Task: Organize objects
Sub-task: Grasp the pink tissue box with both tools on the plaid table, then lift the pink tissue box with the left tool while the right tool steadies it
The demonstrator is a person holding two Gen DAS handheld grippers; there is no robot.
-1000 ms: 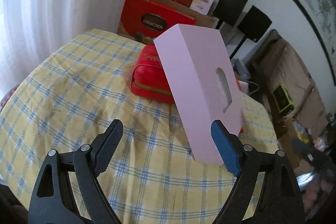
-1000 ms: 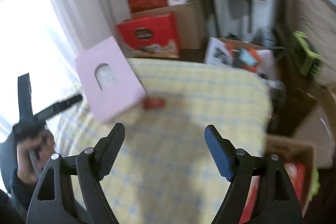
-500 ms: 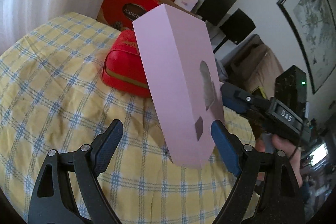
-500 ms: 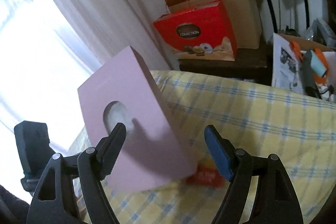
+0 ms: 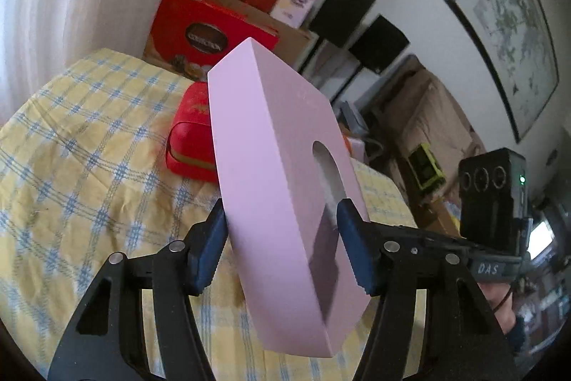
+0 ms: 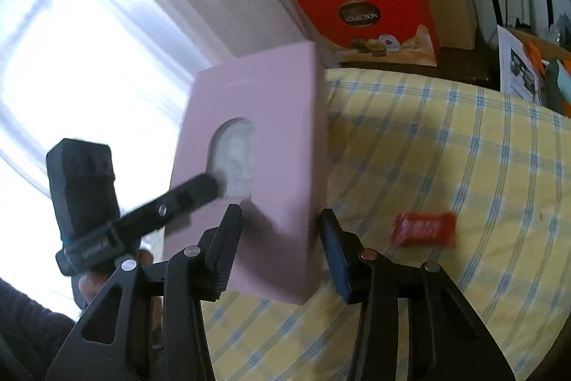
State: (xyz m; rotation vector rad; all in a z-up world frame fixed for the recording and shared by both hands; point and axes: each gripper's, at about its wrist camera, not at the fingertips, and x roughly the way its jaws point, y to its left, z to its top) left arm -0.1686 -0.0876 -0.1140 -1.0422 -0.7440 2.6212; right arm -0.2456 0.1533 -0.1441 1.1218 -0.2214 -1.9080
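The pink tissue box (image 5: pixel 285 195) is held tilted above the bench (image 5: pixel 89 166), which is covered with a yellow and blue checked cloth. Its face with the oval opening is turned toward the right gripper (image 6: pixel 282 252). The left gripper (image 5: pixel 282 245) has just been closing, and its blue pads are pressed against the two broad faces of the box near the lower end. The right gripper has also just been closing; the lower corner of the box lies between its fingers, but whether the pads press on it cannot be told through the blur. Behind the box a red pouch (image 5: pixel 189 134) rests on the cloth. A small red packet (image 6: pixel 424 228) lies on the cloth to the right of the box. Beyond the bench a red gift box (image 6: pixel 374 13) stands against cardboard cartons.
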